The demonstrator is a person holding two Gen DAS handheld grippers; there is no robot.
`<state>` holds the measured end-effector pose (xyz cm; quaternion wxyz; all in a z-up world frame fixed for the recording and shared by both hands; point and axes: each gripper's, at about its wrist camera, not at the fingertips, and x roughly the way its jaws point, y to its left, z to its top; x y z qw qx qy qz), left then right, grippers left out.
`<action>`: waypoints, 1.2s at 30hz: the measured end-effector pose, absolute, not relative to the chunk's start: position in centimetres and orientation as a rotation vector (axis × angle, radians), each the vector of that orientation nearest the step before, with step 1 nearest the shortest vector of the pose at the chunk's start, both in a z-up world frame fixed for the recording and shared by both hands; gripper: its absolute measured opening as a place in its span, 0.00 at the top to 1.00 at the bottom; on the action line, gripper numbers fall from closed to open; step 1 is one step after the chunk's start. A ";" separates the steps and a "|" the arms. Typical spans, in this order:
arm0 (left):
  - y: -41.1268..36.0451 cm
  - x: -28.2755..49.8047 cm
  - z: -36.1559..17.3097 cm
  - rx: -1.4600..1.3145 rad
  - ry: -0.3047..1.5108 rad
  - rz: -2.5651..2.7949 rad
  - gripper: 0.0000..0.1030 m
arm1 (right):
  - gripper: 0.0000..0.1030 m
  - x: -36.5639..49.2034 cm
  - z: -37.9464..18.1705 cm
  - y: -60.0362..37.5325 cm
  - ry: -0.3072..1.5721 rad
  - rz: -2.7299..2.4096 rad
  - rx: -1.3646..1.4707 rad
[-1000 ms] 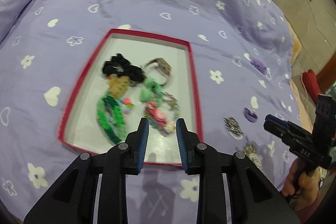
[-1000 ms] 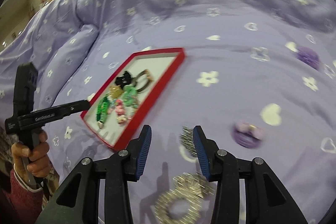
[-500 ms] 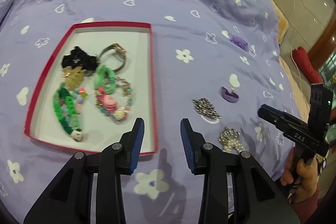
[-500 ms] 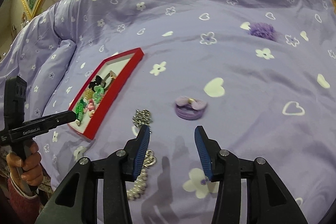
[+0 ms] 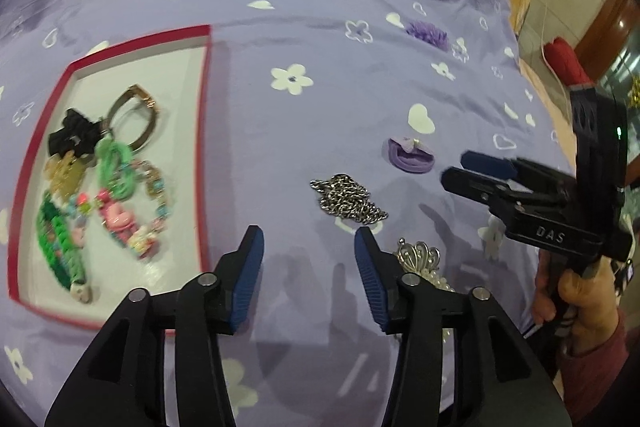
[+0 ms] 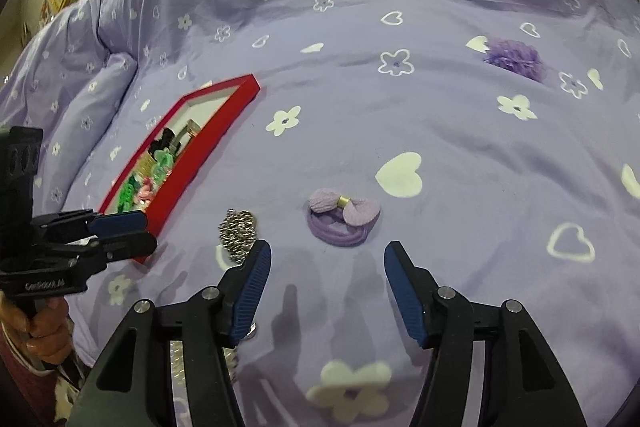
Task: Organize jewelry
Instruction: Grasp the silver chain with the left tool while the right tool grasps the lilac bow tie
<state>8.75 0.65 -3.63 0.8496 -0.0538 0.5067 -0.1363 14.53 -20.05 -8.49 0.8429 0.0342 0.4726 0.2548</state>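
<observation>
Both hand-held grippers wide open, empty: left hand-held gripper (image 5: 308, 245), right hand-held gripper (image 6: 326, 261) over bed (image 6: 460, 147). Risk: soft quilt bunches into purple hair tie (image 6: 344, 219) grasp; loose silver chain (image 5: 347, 201) slips.

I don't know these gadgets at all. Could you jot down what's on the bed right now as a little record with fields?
surface: purple bedspread with white hearts and flowers
container: red tray, white inside
in tray: black scrunchie, gold-toned bracelet, green and pink beaded pieces
loose on bed: silver chain, lilac bow hair tie, purple pom-pom, pearl crown piece
left gripper: open, empty, above the bedspread between tray and chain
right gripper: open, empty, facing the bow hair tie
</observation>
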 end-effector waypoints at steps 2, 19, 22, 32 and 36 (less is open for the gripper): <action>0.0 9.5 -4.1 -0.101 1.084 -0.297 0.50 | 0.41 15.2 -8.9 -19.8 1.008 0.546 0.057; -4.7 13.1 -7.4 0.038 1.094 -0.297 0.66 | 0.84 18.5 -11.4 -19.6 1.031 0.550 0.012; -4.5 13.2 -7.3 0.027 1.086 -0.316 0.85 | 0.88 18.6 -11.5 -20.0 1.029 0.548 0.044; -2.7 11.8 -5.7 -0.039 1.039 -0.318 0.92 | 0.91 16.9 -9.8 -20.0 0.992 0.568 0.132; -1.7 10.8 -4.4 -0.067 1.004 -0.312 0.92 | 0.91 16.2 -8.7 -19.7 0.968 0.577 0.146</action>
